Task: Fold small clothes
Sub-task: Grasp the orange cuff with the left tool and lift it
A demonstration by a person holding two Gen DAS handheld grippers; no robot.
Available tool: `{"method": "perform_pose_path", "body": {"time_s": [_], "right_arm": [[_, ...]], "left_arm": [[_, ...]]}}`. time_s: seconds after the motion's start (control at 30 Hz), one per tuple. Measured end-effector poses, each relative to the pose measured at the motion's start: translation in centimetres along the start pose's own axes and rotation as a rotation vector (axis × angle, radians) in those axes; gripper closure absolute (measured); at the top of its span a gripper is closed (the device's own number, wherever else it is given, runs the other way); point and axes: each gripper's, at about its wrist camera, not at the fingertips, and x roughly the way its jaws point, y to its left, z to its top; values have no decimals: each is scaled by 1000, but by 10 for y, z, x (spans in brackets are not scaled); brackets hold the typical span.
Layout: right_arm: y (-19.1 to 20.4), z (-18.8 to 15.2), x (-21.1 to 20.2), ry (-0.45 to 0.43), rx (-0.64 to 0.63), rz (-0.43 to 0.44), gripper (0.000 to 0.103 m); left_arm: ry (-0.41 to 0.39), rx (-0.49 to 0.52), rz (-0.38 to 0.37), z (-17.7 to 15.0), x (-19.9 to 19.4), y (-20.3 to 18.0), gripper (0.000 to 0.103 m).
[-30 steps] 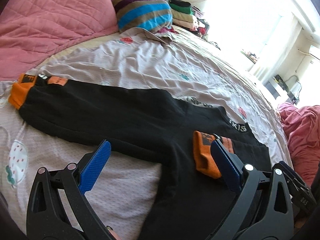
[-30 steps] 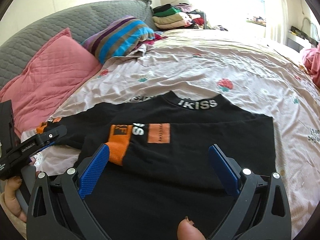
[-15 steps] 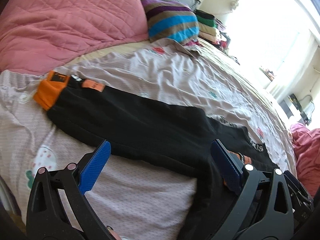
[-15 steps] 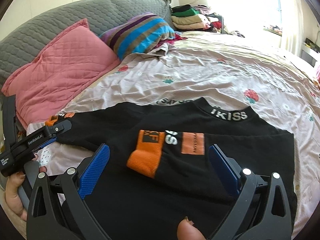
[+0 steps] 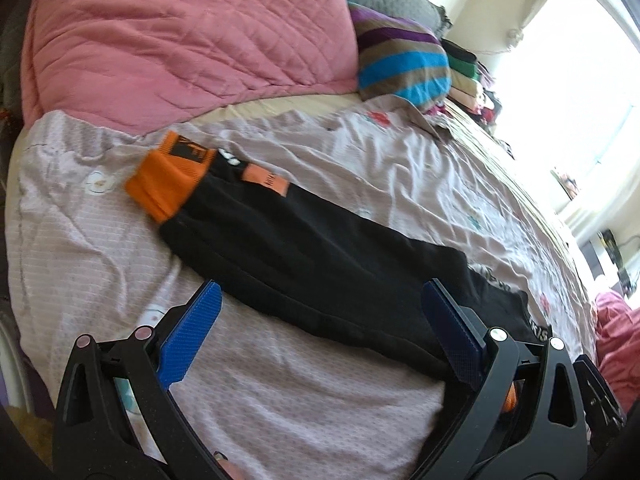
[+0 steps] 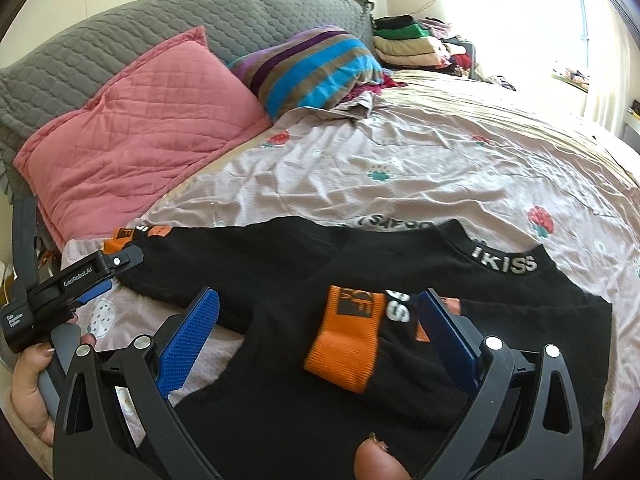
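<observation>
I see the black top (image 6: 360,380) flat on the bed (image 6: 420,168), lower frame, soft, light, floppy; both grippers (image 5: 320,344) (image 6: 320,332) spread, empty; I'd pinch the outstretched sleeve's orange cuff (image 5: 168,180).

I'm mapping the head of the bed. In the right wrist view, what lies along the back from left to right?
Pink quilted pillow → striped pillow → stack of folded clothes → bright window. The grey headboard spans behind both pillows, so it has no single place in the order.
</observation>
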Motion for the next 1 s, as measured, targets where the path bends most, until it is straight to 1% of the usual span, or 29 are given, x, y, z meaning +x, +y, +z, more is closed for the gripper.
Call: {"method": "perform_pose_path", "body": {"time_s": [0.1,0.27,0.47,0.57,0.6,0.67,0.77,0.87,0.93,0.97,1.0], "right_arm": [[7,2,6,4,-16,10,4],[18,3,21,29,-32,34,4],[32,1,41,67,-73,39,4],[38,1,49,83,-89,50,4],[39,1,50,85,-90,53,4],[42,1,53,89,-87,59,4],[43,0,55,94,-67,76,4],[41,-2,57,104,-47,81,4],[39,-4,57,113,-32,73,4],[37,-5,57,115,-26,69,4],[35,-6,57,117,-17,65,4]], "left_arm": [[-12,-24,51,3,2,10,9],[-14,-76,87,9,5,27,9],[-2,-146,110,15,11,47,9],[22,-176,114,18,19,55,9],[32,-192,127,19,23,60,9],[41,-210,124,20,27,63,9],[27,-198,134,26,32,64,9],[32,-228,136,32,40,71,10],[16,-255,130,37,44,77,13],[12,-260,127,39,46,78,21],[6,-269,126,42,48,80,32]]}}
